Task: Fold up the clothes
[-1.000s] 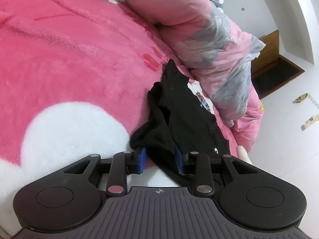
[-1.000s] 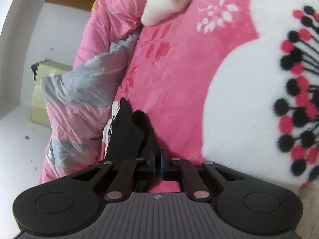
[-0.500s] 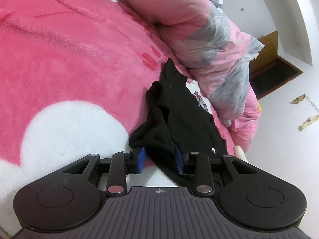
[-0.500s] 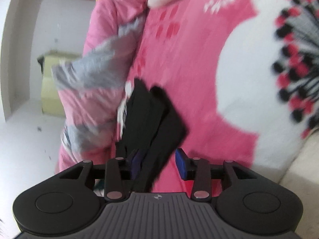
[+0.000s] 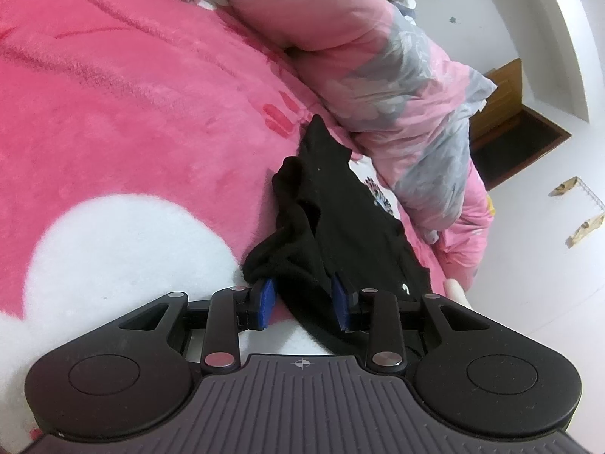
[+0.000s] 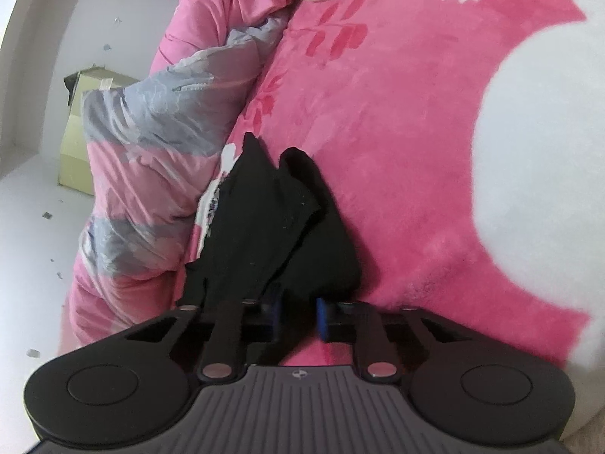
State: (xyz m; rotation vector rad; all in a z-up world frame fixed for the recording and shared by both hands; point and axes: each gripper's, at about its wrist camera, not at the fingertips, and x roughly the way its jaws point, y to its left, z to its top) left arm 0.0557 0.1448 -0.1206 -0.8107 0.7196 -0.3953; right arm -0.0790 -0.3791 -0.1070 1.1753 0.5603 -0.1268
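We see the black garment (image 5: 340,212) bunched in uneven layers on the pink bed (image 5: 132,113), beside the quilt (image 5: 397,68); our left gripper (image 5: 302,302) and right gripper (image 6: 298,314) fingers stand apart, holding nothing, so folding looks unfinished

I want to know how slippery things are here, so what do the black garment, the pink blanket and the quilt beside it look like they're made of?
The black garment looks like soft matte knit, probably cotton: it slumps in limp folds. The pink blanket looks like plush fleece, with a fuzzy nap. The quilt seems smooth woven cloth over padding, puffy with fine creases.
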